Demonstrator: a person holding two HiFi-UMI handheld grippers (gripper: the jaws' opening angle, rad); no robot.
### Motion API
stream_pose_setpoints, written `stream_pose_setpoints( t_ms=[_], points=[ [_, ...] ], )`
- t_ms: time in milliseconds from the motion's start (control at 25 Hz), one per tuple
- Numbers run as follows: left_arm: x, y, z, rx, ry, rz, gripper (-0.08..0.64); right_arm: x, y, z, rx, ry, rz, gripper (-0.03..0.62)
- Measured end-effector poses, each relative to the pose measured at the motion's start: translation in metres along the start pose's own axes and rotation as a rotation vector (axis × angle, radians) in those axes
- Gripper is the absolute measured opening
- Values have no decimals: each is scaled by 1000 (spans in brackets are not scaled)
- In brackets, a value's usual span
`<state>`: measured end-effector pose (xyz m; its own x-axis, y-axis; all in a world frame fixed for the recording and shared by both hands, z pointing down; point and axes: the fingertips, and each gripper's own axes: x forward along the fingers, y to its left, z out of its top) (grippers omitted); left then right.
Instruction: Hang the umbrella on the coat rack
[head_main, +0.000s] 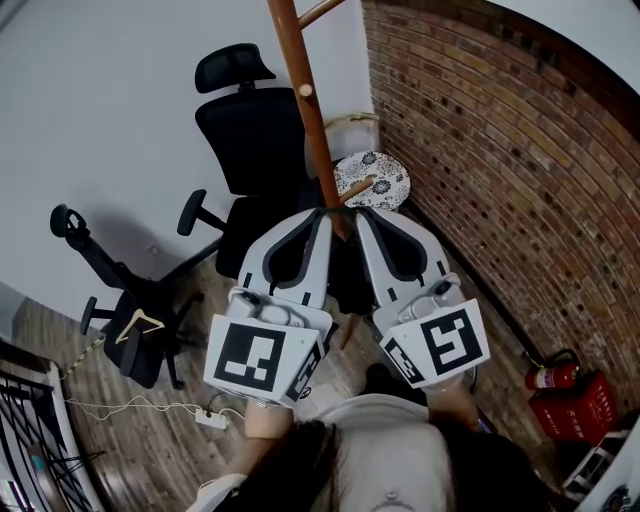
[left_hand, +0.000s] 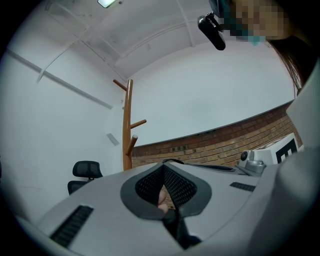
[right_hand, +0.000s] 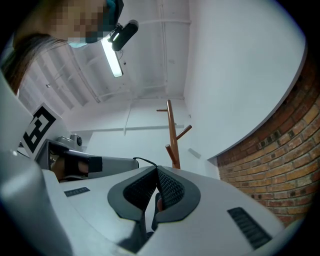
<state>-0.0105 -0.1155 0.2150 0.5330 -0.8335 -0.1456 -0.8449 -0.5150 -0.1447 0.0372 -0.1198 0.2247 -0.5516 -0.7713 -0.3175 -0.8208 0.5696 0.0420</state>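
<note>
The wooden coat rack (head_main: 310, 110) rises just past both gripper tips, one short peg (head_main: 356, 188) jutting toward me. My left gripper (head_main: 323, 213) and right gripper (head_main: 364, 212) are held side by side, jaws shut, tips almost against the pole. A thin black umbrella strap (left_hand: 172, 161) arcs from the left gripper (left_hand: 164, 165) across to the right gripper (right_hand: 156, 169); the same strap (right_hand: 145, 161) shows in the right gripper view. A dark shape, apparently the umbrella (head_main: 350, 280), hangs below between the grippers, mostly hidden. The rack (left_hand: 128, 125) (right_hand: 172, 130) stands ahead in both gripper views.
A black office chair (head_main: 245, 130) stands left of the rack, and a second dark chair (head_main: 110, 290) further left. A round patterned stool (head_main: 375, 178) sits behind the pole. The brick wall (head_main: 500, 150) runs along the right, with a fire extinguisher (head_main: 550, 378) at its foot.
</note>
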Motion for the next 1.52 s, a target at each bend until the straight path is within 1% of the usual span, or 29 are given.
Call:
stream_pose_setpoints(
  t_ms=[520,720,880,1040,1240,1400,1520],
  points=[
    [29,19,5,11,-22,104,6,31,-20,2,-8,-19,106,37],
    [35,28,8,13,-19,121,6,44,-22,2,0,-19,126,37],
    [39,37,12,25,-25,106,6,54,-22,4,-6,-29,121,37],
    [43,46,18,58,-32,79,6,65,-21,8,-15,-44,97,37],
    [49,60,28,66,-48,43,6,81,-20,14,-21,-59,73,37],
    [58,66,29,64,-27,23,6,91,-25,15,-29,-61,53,37],
    [65,68,29,53,-12,-6,6,98,-29,16,-41,-63,43,37]
  ],
)
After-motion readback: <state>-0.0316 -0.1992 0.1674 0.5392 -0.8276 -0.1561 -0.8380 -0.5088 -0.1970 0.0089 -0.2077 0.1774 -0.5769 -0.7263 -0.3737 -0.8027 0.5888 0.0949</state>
